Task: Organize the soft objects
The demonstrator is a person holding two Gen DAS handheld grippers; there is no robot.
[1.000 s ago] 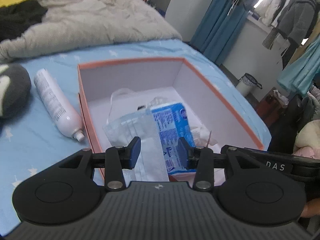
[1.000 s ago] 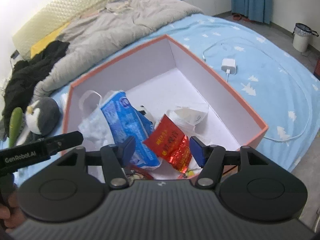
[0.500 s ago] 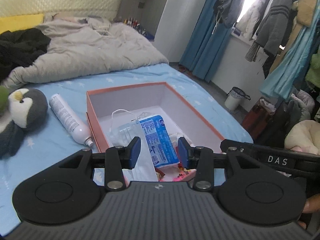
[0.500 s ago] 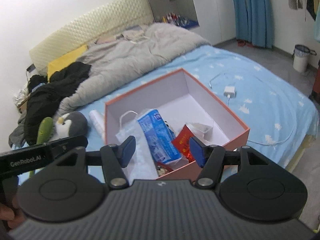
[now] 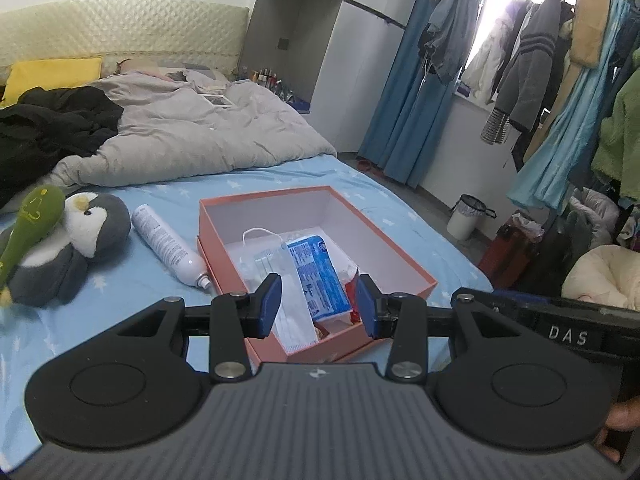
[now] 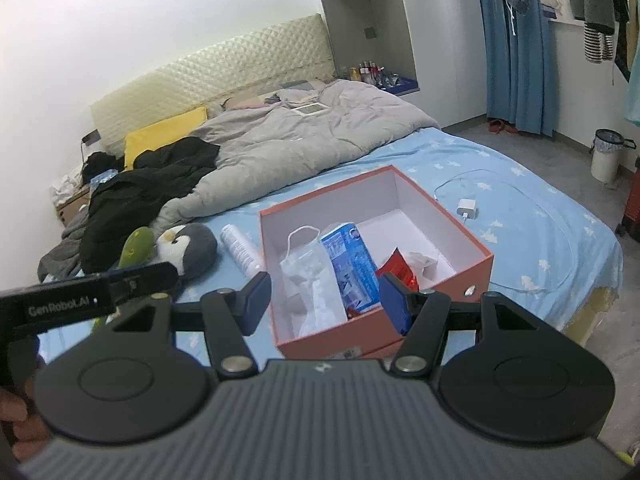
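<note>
An open orange box (image 5: 404, 258) (image 6: 476, 258) lies on the blue bed. It holds a pack of face masks (image 5: 280, 280) (image 6: 308, 276), a blue tissue pack (image 5: 318, 276) (image 6: 352, 264) and a red packet (image 6: 396, 270). A grey penguin plush (image 5: 76, 244) (image 6: 188, 248) with a green plush (image 5: 28, 220) (image 6: 136, 246) beside it lies left of the box. My left gripper (image 5: 318, 306) and right gripper (image 6: 324, 300) are both open and empty, held above the box's near edge.
A white spray can (image 5: 168, 246) (image 6: 240, 248) lies between the penguin and the box. A grey duvet (image 5: 192, 132) and black clothes (image 6: 148, 184) cover the far bed. A white charger with cable (image 6: 466, 210) lies right of the box. A bin (image 5: 466, 218) stands on the floor.
Both grippers have pulled back and up from the box, so it looks smaller and the whole room shows. Both stay open and empty.
</note>
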